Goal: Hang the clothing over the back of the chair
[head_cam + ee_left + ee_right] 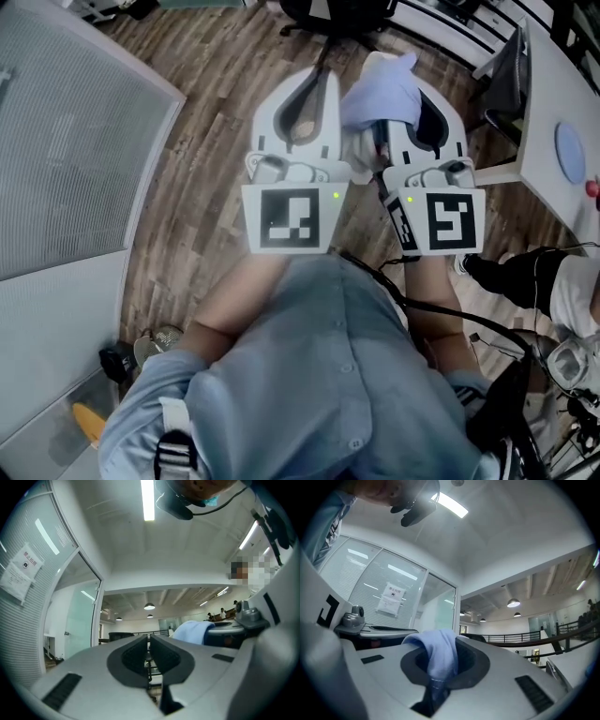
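A light blue garment is bunched up at the tips of my right gripper. In the right gripper view the cloth is pinched between the jaws, and a fold of it stands up above them. My left gripper is held level close beside the right one; its jaws stand together with only a thin slit and nothing between them. From the left gripper view the blue cloth shows just to the right. A black office chair stands ahead at the top edge of the head view.
A frosted glass partition runs along the left. A white desk with a round blue disc stands at the right. Beside it sits a person in dark trousers. Wood floor lies between me and the chair.
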